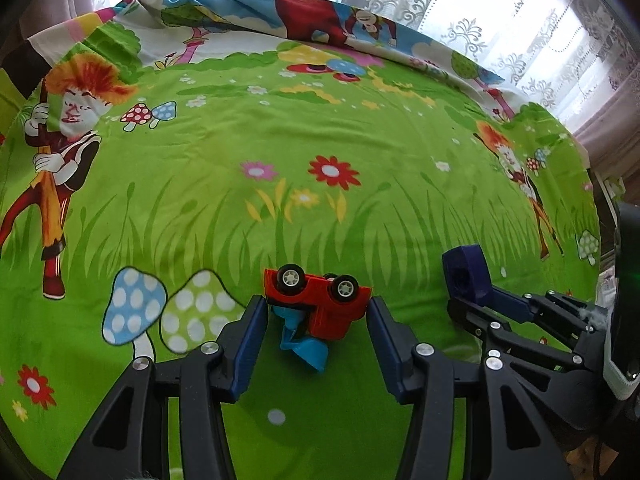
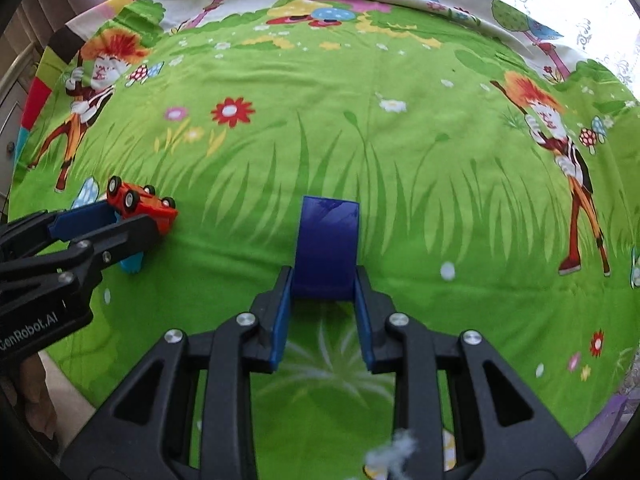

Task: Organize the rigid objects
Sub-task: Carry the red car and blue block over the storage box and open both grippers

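A red toy truck [image 1: 320, 300] with a light blue mixer drum [image 1: 306, 346] lies tipped with its wheels up, between the fingers of my left gripper [image 1: 318, 306]. The blue pads stand at its two ends and seem to grip it. The truck also shows in the right wrist view [image 2: 140, 204], held by the left gripper [image 2: 120, 220]. My right gripper [image 2: 324, 280] is shut on a dark blue block [image 2: 326, 248], held above the bedsheet; the block shows in the left wrist view [image 1: 466, 274] too.
A green cartoon bedsheet [image 1: 280, 152] with flowers and mushrooms covers the bed. Bunched fabric lies along its far edge [image 1: 280, 12]. Lace curtains [image 1: 520, 20] hang behind. The bed's near-left edge and floor show in the right wrist view [image 2: 60, 380].
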Action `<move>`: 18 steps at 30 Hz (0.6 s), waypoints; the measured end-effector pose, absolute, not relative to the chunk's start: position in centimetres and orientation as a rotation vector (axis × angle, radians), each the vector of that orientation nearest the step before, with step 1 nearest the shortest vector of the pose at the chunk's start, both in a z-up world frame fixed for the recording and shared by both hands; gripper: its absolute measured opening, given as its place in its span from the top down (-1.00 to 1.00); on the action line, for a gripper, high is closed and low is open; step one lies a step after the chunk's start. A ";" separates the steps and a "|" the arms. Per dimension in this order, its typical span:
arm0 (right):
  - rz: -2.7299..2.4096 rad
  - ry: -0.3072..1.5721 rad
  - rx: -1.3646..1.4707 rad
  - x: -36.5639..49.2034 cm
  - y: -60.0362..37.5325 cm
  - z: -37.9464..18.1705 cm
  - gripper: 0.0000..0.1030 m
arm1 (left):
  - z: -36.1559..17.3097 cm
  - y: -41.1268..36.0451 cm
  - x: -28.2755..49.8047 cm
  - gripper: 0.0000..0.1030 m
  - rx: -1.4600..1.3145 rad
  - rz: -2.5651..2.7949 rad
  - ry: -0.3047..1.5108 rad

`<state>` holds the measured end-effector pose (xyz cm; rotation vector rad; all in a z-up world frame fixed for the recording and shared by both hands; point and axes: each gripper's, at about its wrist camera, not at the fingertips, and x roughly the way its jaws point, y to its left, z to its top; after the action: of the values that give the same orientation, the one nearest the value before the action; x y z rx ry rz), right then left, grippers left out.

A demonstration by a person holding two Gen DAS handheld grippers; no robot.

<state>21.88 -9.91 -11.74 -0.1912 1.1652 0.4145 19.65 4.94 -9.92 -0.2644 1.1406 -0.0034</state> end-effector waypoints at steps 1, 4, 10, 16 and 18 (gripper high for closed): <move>0.417 1.169 -0.187 21.6 -10.1 -11.7 0.36 | -9.9 4.8 19.4 -0.01 -0.263 -0.006 1.141; 0.421 1.182 -0.167 21.1 -10.8 -11.7 0.36 | -9.5 4.5 19.0 -0.01 -0.256 -0.016 1.141; 0.406 1.189 -0.122 20.1 -12.8 -10.9 0.39 | -8.0 3.7 17.8 -0.01 -0.248 -0.028 1.116; 0.385 1.156 -0.111 18.4 -14.7 -9.3 0.39 | -6.2 1.8 16.6 -0.01 -0.223 -0.067 1.090; 0.383 1.148 -0.099 17.7 -15.4 -8.8 0.39 | -5.7 1.3 16.3 -0.01 -0.220 -0.080 1.081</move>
<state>17.66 -15.39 -8.77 -0.0994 1.1477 0.3831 16.27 1.26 -5.69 -0.2197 1.0811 -0.0804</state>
